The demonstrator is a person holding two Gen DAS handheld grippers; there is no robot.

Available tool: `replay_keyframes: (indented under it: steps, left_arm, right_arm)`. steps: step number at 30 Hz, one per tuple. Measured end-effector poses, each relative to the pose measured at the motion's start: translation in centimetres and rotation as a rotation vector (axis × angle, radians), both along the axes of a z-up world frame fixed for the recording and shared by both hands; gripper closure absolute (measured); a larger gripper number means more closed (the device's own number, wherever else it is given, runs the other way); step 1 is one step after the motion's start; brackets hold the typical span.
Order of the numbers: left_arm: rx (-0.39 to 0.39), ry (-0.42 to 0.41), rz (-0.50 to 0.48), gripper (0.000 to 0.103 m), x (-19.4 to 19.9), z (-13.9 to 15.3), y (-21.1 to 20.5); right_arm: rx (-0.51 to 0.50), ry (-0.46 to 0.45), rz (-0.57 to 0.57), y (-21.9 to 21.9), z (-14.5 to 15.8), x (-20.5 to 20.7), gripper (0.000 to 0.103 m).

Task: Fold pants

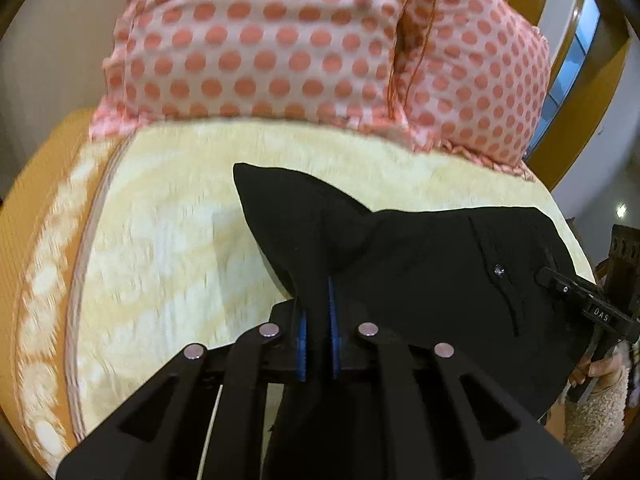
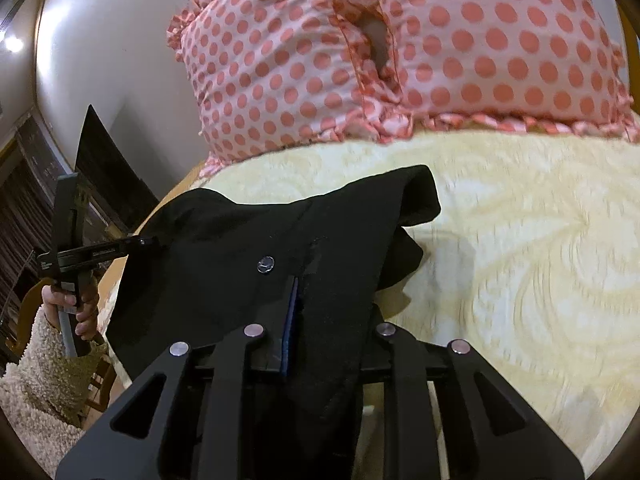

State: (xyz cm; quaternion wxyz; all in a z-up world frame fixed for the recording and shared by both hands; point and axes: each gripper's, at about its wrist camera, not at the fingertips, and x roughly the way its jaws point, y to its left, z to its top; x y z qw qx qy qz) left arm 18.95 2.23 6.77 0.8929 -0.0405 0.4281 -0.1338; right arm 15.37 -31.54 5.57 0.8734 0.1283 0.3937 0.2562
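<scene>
Black pants [image 1: 420, 264] hang stretched between both grippers above a yellow patterned bedspread [image 1: 168, 240]. My left gripper [image 1: 318, 320] is shut on one corner of the waistband, cloth pinched between its blue pads. The right gripper [image 1: 560, 280] shows at the right edge, clamped on the other corner. In the right wrist view my right gripper [image 2: 294, 316] is shut on the pants [image 2: 224, 264] near a silver button [image 2: 265, 264]. The left gripper [image 2: 144, 242] grips the far corner at the left, held by a hand.
Two pink pillows with coral dots [image 1: 280, 40] lie at the bed's head, also in the right wrist view [image 2: 440, 40]. The bedspread [image 2: 520, 260] spreads to the right. A wooden headboard [image 1: 568, 80] and white wall [image 2: 100, 60] lie behind.
</scene>
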Motion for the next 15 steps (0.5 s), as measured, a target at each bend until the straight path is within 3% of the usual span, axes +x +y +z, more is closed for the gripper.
replay_keyframes:
  steps: [6, 8, 11, 12, 13, 14, 15]
  left_arm:
    - [0.059, -0.100, 0.023, 0.095, 5.1, 2.4, -1.4]
    - [0.056, -0.079, 0.047, 0.095, 7.2, 1.8, -1.1]
    - [0.077, 0.018, 0.079, 0.092, 10.2, -0.9, -0.6]
    - [0.091, 0.046, 0.099, 0.086, 10.8, -2.1, -0.5]
    - [0.120, 0.071, 0.115, 0.080, 11.2, -3.1, -0.5]
    - [0.140, 0.083, 0.128, 0.062, 11.4, -3.7, -0.4]
    - [0.174, 0.084, 0.167, 0.044, 11.5, -4.2, -0.2]
  right_arm:
    - [0.006, -0.047, -0.043, -0.1, 1.7, 6.0, 0.083]
    - [0.002, -0.032, -0.068, -0.4, 1.3, 8.5, 0.083]
    - [-0.049, 0.052, -0.098, -0.2, -0.8, 10.9, 0.082]
    - [-0.099, 0.092, -0.114, 0.3, -1.9, 11.5, 0.080]
    - [-0.158, 0.116, -0.128, 0.7, -2.7, 11.8, 0.070]
    - [-0.191, 0.118, -0.139, 1.0, -3.0, 11.8, 0.065]
    - [-0.230, 0.102, -0.156, 1.2, -3.0, 11.5, 0.052]
